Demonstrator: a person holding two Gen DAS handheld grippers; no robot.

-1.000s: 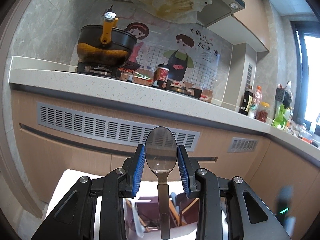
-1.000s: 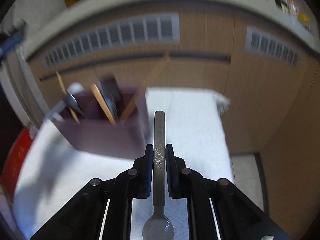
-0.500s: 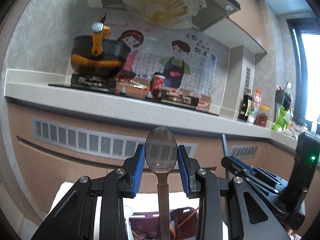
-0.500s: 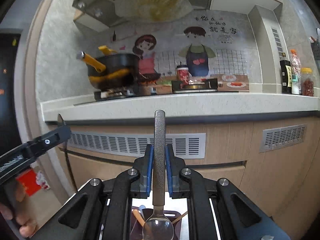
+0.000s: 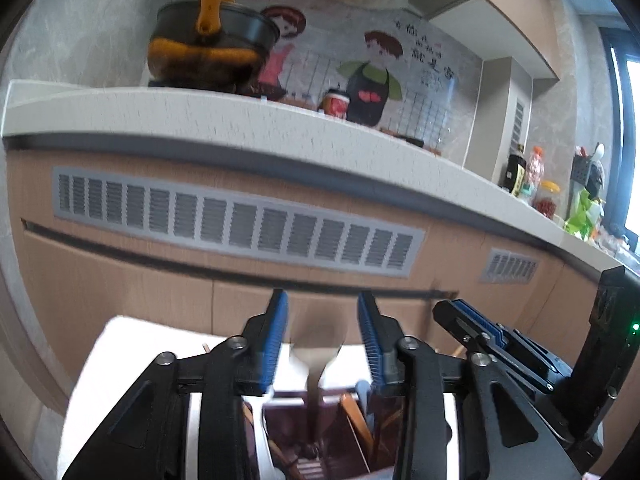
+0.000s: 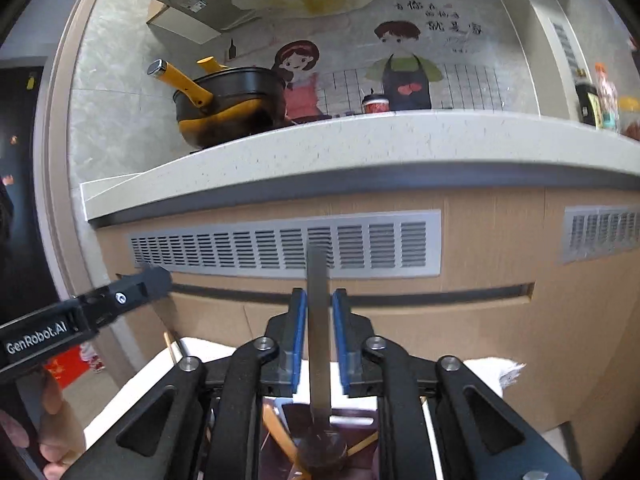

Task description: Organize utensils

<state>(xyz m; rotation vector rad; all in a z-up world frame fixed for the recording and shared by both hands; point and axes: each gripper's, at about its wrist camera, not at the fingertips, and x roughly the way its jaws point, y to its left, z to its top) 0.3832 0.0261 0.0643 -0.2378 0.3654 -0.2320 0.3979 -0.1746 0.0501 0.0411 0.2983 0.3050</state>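
Both tongs hang over a dark maroon utensil holder (image 5: 320, 432) that stands on a white towel (image 5: 132, 360) in front of the kitchen cabinet. Left tongs (image 5: 322, 340): blue pads spread, jaws having just been opening; a metal spoon (image 5: 316, 356) shows blurred between them, bowl up, handle running down into the holder, and neither pad touches it. Right tongs (image 6: 319, 336): jaws also just been opening, a thin gap visible on each side of a second spoon's flat handle (image 6: 319, 320), so the pads stand apart from it; the handle points up between the pads and the bowl sits low inside the holder. In the holder, wooden chopsticks (image 6: 280, 432) lean diagonally, and a white utensil (image 5: 260, 432) lies along its left side in the left wrist view. In the left wrist view the right tongs reach in from the right edge beside the holder; in the right wrist view the left tongs enter from the left edge, with a hand (image 6: 48, 420) on its grip. Behind, a pale speckled counter (image 6: 360, 148) carries a black and orange pan (image 6: 228, 104) and a red cup (image 6: 376, 104); a grey vent grille (image 5: 240, 228) is set in the cabinet front.
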